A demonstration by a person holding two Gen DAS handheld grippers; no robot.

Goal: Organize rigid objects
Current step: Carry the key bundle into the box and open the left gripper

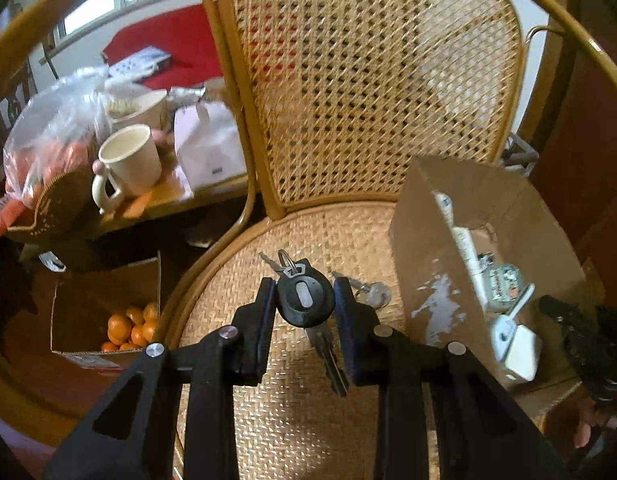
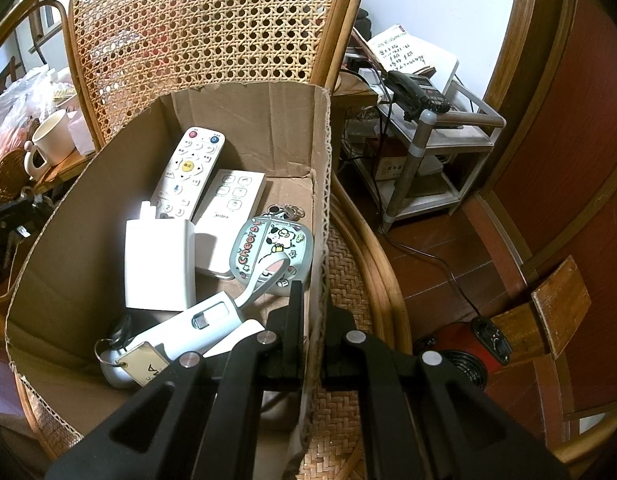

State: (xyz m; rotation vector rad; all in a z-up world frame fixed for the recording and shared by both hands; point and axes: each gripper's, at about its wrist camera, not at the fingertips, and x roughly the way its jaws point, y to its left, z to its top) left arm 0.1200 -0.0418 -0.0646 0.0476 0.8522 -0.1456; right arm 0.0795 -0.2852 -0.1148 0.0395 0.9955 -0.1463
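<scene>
The left gripper (image 1: 305,300) pinches the black key (image 1: 306,300) by its round head above the chair seat (image 1: 268,400), its blade dangling below, so it could swivel free before reaching the cardboard box (image 1: 488,208), whose wall the right gripper (image 2: 314,312) clamps.

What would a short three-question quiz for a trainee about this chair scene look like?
1. True or false: the left gripper holds a black-headed key above the woven chair seat.
2. What is the right gripper clamped on? A) a remote B) the cardboard box wall C) a mug
3. How many white remote controls lie in the box?

Key:
1. True; its pads press the key's head on both sides.
2. B; its jaws are shut on the box's right wall.
3. Two: a long one with a yellow button and a shorter Midea remote.
</scene>
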